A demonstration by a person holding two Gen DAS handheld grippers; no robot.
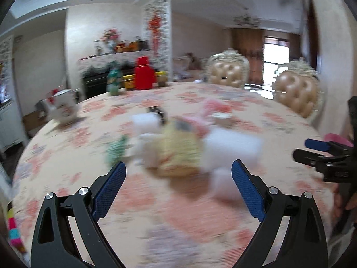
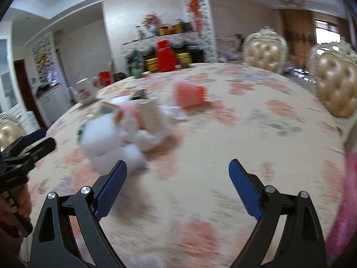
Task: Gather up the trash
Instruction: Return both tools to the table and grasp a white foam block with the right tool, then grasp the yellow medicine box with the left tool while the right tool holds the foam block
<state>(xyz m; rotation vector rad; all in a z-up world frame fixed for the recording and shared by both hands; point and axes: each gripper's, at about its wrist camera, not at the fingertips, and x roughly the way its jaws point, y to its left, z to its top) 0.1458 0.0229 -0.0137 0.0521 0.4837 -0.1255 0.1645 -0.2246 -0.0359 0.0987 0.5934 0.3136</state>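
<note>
A blurred pile of trash lies on the round floral table: white crumpled tissues, a pale yellow wrapper and a green wrapper. My left gripper is open and empty, just short of the pile. In the right wrist view the same pile shows as white tissues, a white paper cup and an orange-red packet. My right gripper is open and empty, to the right of the pile. Each gripper shows in the other's view, the right gripper and the left gripper.
A red jug, jars and a green bottle stand at the table's far edge. A white teapot sits at the far left. Two padded chairs stand behind the table. A pink bag hangs at the right edge.
</note>
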